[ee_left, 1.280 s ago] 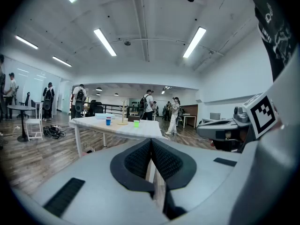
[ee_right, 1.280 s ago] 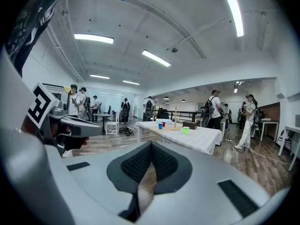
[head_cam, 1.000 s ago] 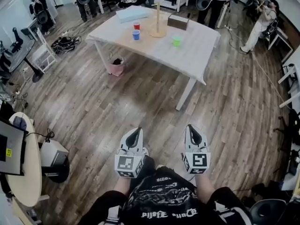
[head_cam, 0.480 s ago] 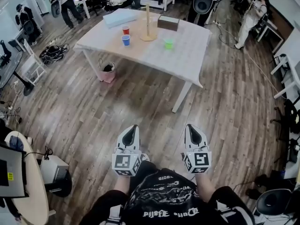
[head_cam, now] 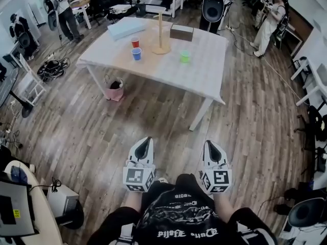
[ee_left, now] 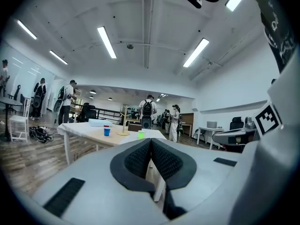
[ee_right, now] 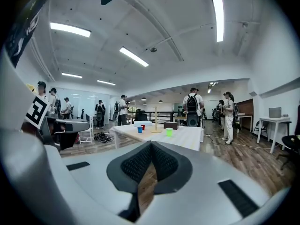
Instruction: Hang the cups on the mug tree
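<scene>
You've walked nearer the table (head_cam: 204,80); cups (head_cam: 136,53) and tree (head_cam: 160,32) are not in reach yet. Left gripper (head_cam: 144,143) and right gripper (head_cam: 210,147): jaws closed, empty.

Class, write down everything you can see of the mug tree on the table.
The mug tree looks like pale wood: a thin upright post with short pegs near the top, on a round flat base. It stands on the white table, between the blue cup and green cup, touching neither. No cup hangs on it.

mug tree (head_cam: 161,49): pegs too small to tell | green cup (head_cam: 185,56): handle indiscernible
</scene>
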### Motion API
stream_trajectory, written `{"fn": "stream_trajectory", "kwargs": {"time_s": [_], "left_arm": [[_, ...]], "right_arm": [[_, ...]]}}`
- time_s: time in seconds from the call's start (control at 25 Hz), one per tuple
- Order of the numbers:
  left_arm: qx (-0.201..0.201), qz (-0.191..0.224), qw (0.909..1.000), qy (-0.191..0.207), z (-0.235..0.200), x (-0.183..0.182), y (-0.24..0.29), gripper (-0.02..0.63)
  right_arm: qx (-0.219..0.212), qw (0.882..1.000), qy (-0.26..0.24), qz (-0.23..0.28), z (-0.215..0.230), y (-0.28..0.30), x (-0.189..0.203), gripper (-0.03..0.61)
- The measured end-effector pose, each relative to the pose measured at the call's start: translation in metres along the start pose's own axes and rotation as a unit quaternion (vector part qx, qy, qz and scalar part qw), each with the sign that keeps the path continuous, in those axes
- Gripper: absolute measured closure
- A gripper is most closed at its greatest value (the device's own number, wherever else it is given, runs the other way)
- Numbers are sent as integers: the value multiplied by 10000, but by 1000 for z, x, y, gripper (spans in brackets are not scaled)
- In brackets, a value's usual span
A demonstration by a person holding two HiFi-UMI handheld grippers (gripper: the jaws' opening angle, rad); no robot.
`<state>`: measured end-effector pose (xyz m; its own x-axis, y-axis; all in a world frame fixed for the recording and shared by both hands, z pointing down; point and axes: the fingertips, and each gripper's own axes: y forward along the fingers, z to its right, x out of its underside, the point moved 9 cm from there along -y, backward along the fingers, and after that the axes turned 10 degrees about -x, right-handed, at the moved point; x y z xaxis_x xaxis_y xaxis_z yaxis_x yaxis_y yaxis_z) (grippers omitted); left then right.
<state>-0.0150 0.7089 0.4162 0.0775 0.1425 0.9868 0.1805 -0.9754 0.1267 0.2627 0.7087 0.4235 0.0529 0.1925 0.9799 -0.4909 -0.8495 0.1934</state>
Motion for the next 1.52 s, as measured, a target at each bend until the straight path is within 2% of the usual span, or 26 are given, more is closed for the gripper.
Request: {"fn": "stream_trajectory", "kwargs": {"time_s": [0.2,0.52,0.84,1.28,1.52], "left_arm": [[48,-33,10000,-23,-11,1,9,594],[-101,-164,9998,-60,-27,7,55,592],[-247,-250,9994,54,-19,-4,141,594],[-438,-267,9986,92,3,-23,293,593],[-694,-224,9973,-85,6,-26,352,593]], "right_arm": [[-108,9999,-3,-65,-7,18,-1,569],[-405,9991,90,-111,15,87,-1,569],[-785,9966,153,-186,78,174,-12,569],[-1225,9919,196,-261,190,299,-41,569],[-1515,9879,152,-300,231,351,-54,569]]}}
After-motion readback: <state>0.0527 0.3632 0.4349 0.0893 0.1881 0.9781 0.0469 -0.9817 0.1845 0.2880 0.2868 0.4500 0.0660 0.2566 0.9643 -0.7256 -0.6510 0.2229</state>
